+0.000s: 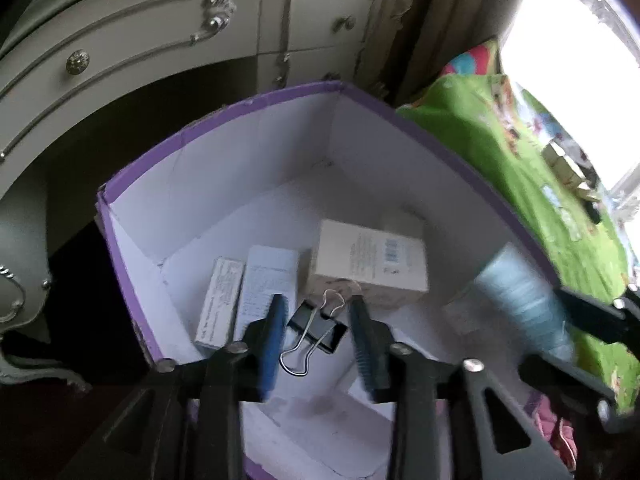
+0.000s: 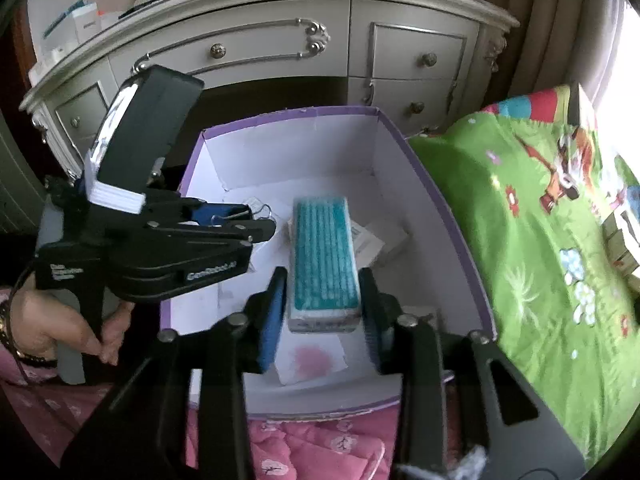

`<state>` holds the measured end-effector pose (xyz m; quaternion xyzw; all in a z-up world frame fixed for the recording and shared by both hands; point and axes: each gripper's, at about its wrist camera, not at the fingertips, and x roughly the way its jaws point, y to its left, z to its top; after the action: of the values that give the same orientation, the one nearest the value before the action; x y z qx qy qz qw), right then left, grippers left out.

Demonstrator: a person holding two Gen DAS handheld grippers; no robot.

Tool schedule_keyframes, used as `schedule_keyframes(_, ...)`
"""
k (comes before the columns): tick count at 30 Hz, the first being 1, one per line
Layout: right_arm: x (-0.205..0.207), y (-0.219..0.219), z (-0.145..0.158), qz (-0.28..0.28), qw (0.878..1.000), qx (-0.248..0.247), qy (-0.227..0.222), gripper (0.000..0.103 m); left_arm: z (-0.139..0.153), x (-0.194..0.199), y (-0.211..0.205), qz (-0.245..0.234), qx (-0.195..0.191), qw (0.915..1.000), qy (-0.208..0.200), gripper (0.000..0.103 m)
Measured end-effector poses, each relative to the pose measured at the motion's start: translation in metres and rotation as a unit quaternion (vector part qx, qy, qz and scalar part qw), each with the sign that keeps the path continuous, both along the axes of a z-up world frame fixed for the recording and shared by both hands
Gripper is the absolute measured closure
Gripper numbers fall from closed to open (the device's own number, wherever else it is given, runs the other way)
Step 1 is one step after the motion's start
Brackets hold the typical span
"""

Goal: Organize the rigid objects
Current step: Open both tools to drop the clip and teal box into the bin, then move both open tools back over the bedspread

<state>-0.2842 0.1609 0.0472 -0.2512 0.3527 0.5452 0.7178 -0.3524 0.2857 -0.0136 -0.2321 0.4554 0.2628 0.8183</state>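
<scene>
A: Where's the stuff rn?

B: Teal pack (image 2: 324, 264) is clamped in the right tongs (image 2: 323, 300), pads pressed on both long sides, hanging over the purple box (image 2: 448, 216), roughly mid-box. Binder clip (image 1: 316, 330) sits between the left tongs (image 1: 318, 340), wire handles sticking out at 12 and 6. Pads look just off its sides, blurry tho, so can't tell if it's pinched or let go.

A: And inside the box already?

B: Cream carton (image 1: 368, 264) at about 1 o'clock from the clip, two slim cartons (image 1: 248, 292) side by side at 10 o'clock. White paper (image 2: 312, 360) w/ a pink stain on the floor at 6.

A: So which step?

B: Imo placing. Both hands are over the box at once, each w/ an item.

A: Next move needs?

B: Right side: lower the pack into the free floor toward 12, clear of the cream carton, flat, then spread the pads. Left: get the clip down beside the slim cartons w/o knocking them. Tongs are close together, so prob one at a time.

A: Outside?

B: Green bedspread (image 2: 540, 240) at 3 o'clock, dresser (image 2: 280, 52) at 12, behind the box.
</scene>
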Motion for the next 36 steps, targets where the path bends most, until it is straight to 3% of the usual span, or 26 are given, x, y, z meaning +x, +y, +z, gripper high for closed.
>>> schedule_keyframes(1, 0.002, -0.002, 0.001, -0.003, 1.000, 0.004, 0.004, 0.046, -0.001, 0.001, 0.001, 0.007, 0.003, 0.9999, 0.008, 0.036)
schedule_keyframes(2, 0.003, -0.004, 0.002, -0.006, 1.000, 0.008, 0.004, 0.037, 0.000, 0.001, 0.002, 0.017, 0.009, 0.9997, 0.014, 0.017)
schedule_keyframes(3, 0.007, -0.008, 0.005, -0.015, 1.000, 0.017, 0.004, 0.032, 0.001, 0.001, 0.002, 0.023, 0.014, 0.9995, 0.015, 0.015)
schedule_keyframes(8, 0.030, -0.037, 0.020, -0.062, 0.997, 0.046, 0.007, 0.027, 0.010, 0.010, -0.006, 0.021, 0.038, 0.9988, 0.024, 0.015)
schedule_keyframes(14, 0.097, -0.104, 0.027, -0.195, 0.978, 0.069, 0.018, 0.019, 0.018, 0.046, -0.040, -0.039, 0.062, 0.9967, 0.035, 0.015)
schedule_keyframes(17, 0.137, -0.151, 0.019, -0.276, 0.958, 0.070, 0.033, 0.018, 0.030, 0.072, -0.064, -0.088, 0.057, 0.9945, 0.004, 0.015)
schedule_keyframes(21, 0.196, -0.218, -0.005, -0.390, 0.918, 0.045, 0.054, 0.018, 0.041, 0.132, -0.111, -0.179, 0.063, 0.9817, -0.019, 0.012)
schedule_keyframes(24, 0.233, -0.247, -0.015, -0.427, 0.902, 0.025, 0.049, 0.018, 0.040, 0.188, -0.147, -0.235, 0.045, 0.9701, -0.040, 0.012)
schedule_keyframes(28, 0.286, -0.274, -0.028, -0.468, 0.879, 0.036, 0.083, 0.017, 0.033, 0.249, -0.187, -0.269, 0.068, 0.9589, -0.058, 0.012)
schedule_keyframes(31, 0.316, -0.271, -0.031, -0.477, 0.877, 0.027, 0.055, 0.015, 0.017, 0.285, -0.210, -0.286, 0.084, 0.9533, -0.048, 0.012)
schedule_keyframes(33, 0.335, -0.262, -0.033, -0.474, 0.880, 0.004, 0.038, 0.009, 0.009, 0.299, -0.215, -0.287, 0.096, 0.9527, -0.033, 0.006)
schedule_keyframes(36, 0.370, -0.244, -0.037, -0.471, 0.882, -0.021, 0.018, 0.007, 0.009, 0.310, -0.216, -0.295, 0.082, 0.9515, -0.027, 0.000)
